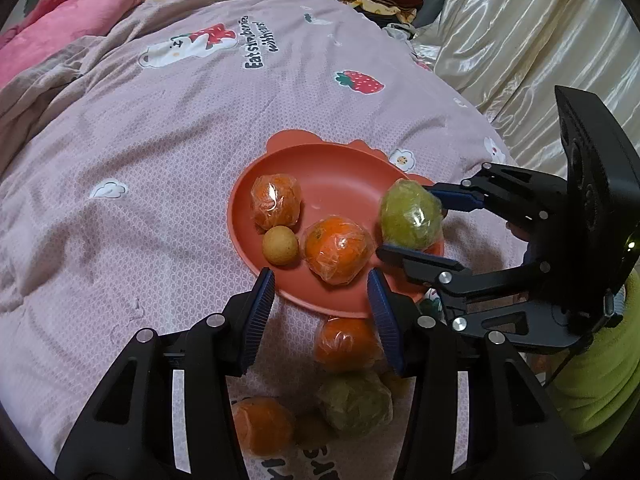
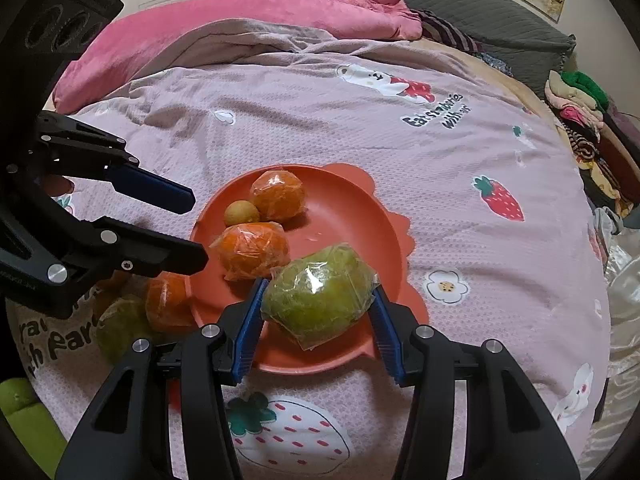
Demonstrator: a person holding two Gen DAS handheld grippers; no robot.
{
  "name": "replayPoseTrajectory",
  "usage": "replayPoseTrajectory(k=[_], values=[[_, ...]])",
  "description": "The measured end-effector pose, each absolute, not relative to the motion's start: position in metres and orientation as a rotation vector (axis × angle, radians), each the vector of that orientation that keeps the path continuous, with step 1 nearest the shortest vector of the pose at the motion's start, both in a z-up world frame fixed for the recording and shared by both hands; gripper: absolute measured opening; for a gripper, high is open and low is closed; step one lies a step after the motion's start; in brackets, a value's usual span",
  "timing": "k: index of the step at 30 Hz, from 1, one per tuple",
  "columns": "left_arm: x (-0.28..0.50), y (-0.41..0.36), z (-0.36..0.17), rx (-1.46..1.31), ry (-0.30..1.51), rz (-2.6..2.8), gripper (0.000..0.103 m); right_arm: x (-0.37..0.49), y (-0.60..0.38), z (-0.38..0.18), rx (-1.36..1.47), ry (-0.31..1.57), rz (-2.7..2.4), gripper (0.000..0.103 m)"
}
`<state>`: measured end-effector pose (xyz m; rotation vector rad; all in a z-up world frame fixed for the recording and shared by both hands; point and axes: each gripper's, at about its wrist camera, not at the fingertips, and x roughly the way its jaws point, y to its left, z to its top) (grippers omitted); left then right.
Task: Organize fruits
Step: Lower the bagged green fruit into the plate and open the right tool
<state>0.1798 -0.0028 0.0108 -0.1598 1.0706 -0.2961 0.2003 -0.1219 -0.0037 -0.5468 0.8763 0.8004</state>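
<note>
A pink quilt [image 1: 160,200] printed with strawberries covers the bed and carries everything else. The plate [image 1: 340,172], a red-orange dish with a scalloped rim, sits on it and serves as the landmark here.

The right gripper [image 2: 318,312] hangs over the plate's near-right rim, its blue pads clamped on a wrapped green fruit [image 2: 320,296]; the fruit is held above the rim, and whether it touches the plate cannot be told. The left gripper [image 1: 322,280] hovers at the plate's near edge with its fingers apart and nothing between them; the fruit seen through the gap lies lower, on the quilt.

On the plate, toward its left half, lie a wrapped orange [image 1: 276,202] at the far side, a second wrapped orange [image 1: 338,250] nearer the front edge, and a small yellow-brown fruit [image 1: 281,245] touching both or just beside them.

Off the plate, on the quilt just below its near edge, lie a third orange [image 1: 344,344], a green fruit [image 1: 354,402] beyond that, and a fourth orange [image 1: 262,426] to its left, all wrapped in clear film.
</note>
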Motion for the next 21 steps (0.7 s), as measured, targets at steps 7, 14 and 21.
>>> replayPoseTrajectory(k=[7, 14, 21], values=[[0.1787, -0.002, 0.0123, -0.159, 1.065, -0.293, 0.04, 0.2015, -0.118, -0.0087, -0.55, 0.896, 0.807, 0.049], [0.1783, 0.001, 0.015, -0.165, 1.055, -0.289, 0.04, 0.1991, -0.1186, -0.0083, -0.541, 0.895, 0.812, 0.052], [0.1742, 0.0062, 0.0205, -0.171, 1.037, -0.279, 0.04, 0.1968, -0.121, -0.0038, -0.527, 0.881, 0.804, 0.058]])
